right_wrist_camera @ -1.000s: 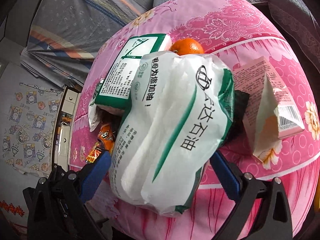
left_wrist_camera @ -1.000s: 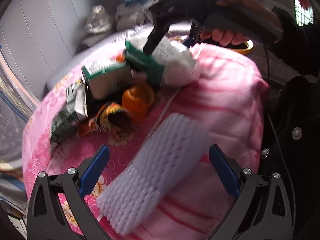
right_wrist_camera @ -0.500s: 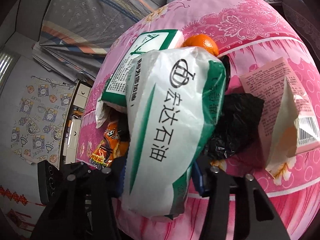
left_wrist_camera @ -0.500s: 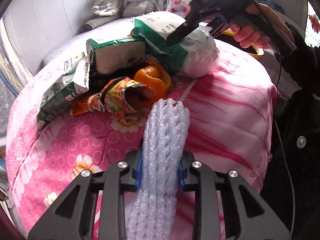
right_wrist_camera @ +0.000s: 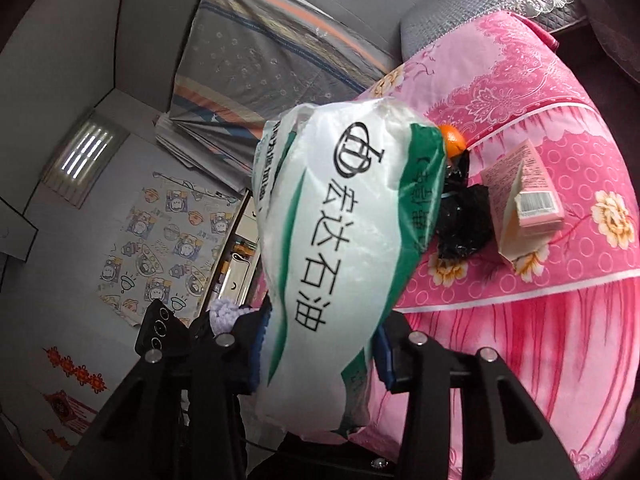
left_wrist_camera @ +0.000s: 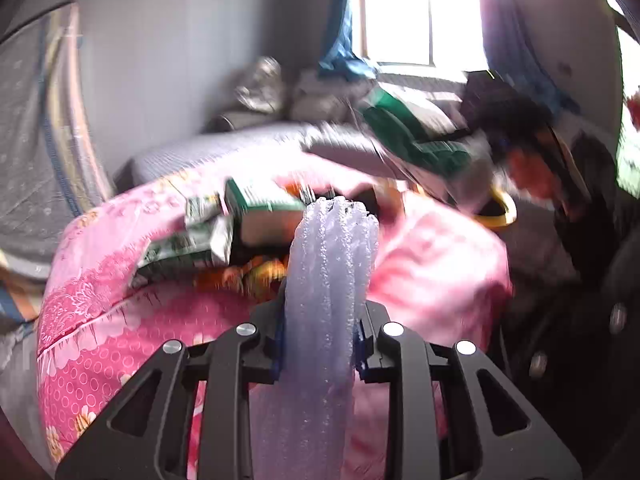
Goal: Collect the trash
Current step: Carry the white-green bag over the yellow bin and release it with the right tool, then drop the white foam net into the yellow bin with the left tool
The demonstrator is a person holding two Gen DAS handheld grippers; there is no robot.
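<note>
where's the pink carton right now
In the right wrist view the pink carton lies at right on the pink quilt, just right of the black bag, below the orange.

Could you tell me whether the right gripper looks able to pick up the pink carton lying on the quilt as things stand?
Probably not yet. The right gripper is shut on the white and green bag, so its jaws are full. The pink carton itself lies uncovered on the quilt, beside a black bag.
</note>
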